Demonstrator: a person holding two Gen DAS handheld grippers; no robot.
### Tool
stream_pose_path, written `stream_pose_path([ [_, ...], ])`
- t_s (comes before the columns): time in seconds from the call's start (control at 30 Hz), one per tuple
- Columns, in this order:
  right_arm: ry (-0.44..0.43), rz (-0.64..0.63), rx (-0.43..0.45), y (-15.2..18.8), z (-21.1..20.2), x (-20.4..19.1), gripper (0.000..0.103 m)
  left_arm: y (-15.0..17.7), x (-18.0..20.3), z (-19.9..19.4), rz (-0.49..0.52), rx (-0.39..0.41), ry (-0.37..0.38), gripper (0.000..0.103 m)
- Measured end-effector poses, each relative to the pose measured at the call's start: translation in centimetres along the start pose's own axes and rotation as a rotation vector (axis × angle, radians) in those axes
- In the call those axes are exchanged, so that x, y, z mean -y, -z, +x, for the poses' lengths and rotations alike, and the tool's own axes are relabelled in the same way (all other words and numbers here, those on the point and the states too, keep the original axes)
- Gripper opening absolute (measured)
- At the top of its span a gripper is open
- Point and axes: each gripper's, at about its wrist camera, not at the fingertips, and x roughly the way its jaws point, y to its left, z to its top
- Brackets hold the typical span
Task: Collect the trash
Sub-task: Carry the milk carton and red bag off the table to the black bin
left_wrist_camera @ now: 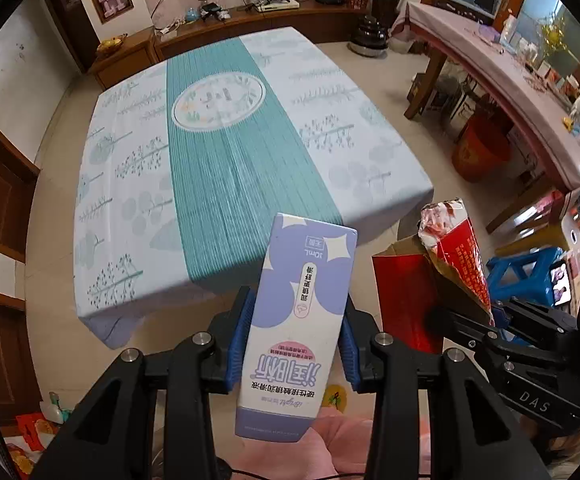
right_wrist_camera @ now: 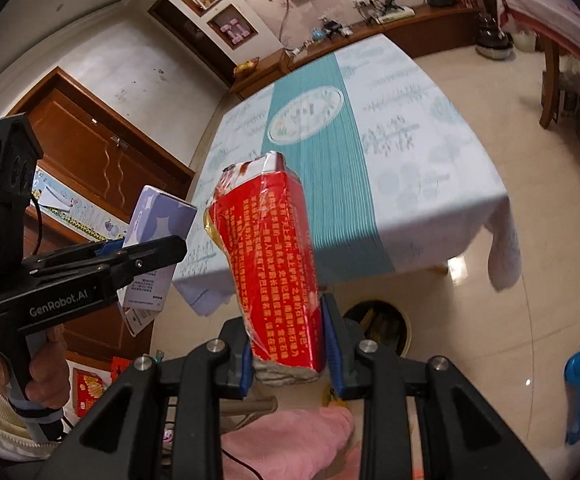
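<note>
My left gripper (left_wrist_camera: 294, 330) is shut on a tall purple and white carton (left_wrist_camera: 299, 320), held upright in front of the table. The carton also shows in the right wrist view (right_wrist_camera: 152, 240), with the left gripper (right_wrist_camera: 130, 256) clamped on it. My right gripper (right_wrist_camera: 288, 340) is shut on a crumpled red package with yellow print (right_wrist_camera: 278, 264), held above the floor. That red package shows at the right in the left wrist view (left_wrist_camera: 455, 256). A round bin with dark contents (right_wrist_camera: 377, 328) stands on the floor just behind the red package.
A table with a blue and teal leaf-print cloth (left_wrist_camera: 226, 168) stands ahead. A red paper bag (left_wrist_camera: 401, 300) is at the right, with a blue plastic stool (left_wrist_camera: 525, 272) beyond it. A long pink-covered table (left_wrist_camera: 509, 76) and a red bucket (left_wrist_camera: 477, 148) are at the far right.
</note>
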Motion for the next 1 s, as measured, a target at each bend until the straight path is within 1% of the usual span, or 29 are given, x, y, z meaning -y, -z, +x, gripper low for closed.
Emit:
stream_pose_path([
  [0.17, 0.009, 0.042, -0.052, 2.6, 1.6, 1.2, 0.028, 2.1, 0.2, 2.0, 0.007, -0.050, -0.011, 0.038],
  [0.23, 0.020, 0.058, -0.076, 3.6, 2.6, 1.9, 0.028, 3.0, -0.1, 3.7, 0.004, -0.081, -0.007, 0.038],
  [0.37, 0.064, 0.111, -0.140, 5.7, 6.1, 3.8, 0.028, 4.7, -0.2, 7.7, 0.008, -0.127, 0.007, 0.038],
  [0.4, 0.064, 0.111, -0.140, 5.7, 6.1, 3.8, 0.028, 5.2, -0.2, 8.9, 0.012, -0.137, 0.012, 0.038],
  [0.43, 0.097, 0.132, -0.164, 6.8, 7.9, 4.8, 0.028, 5.8, -0.1, 10.3, 0.018, -0.146, 0.013, 0.038],
  [0.53, 0.150, 0.168, -0.208, 8.5, 11.1, 6.6, 0.028, 7.7, 0.1, 14.1, 0.030, -0.162, 0.015, 0.038],
  [0.7, 0.213, 0.195, -0.264, 10.5, 16.5, 8.7, 0.028, 10.2, -0.6, 20.2, 0.009, -0.182, 0.028, 0.038],
  [0.83, 0.223, 0.227, -0.299, 11.5, 20.9, 10.4, 0.029, 11.6, -1.5, 25.1, -0.033, -0.205, 0.050, 0.038],
  [1.0, 0.251, 0.201, -0.331, 12.3, 26.6, 12.3, 0.029, 12.5, -2.7, 31.6, -0.094, -0.231, 0.047, 0.038],
])
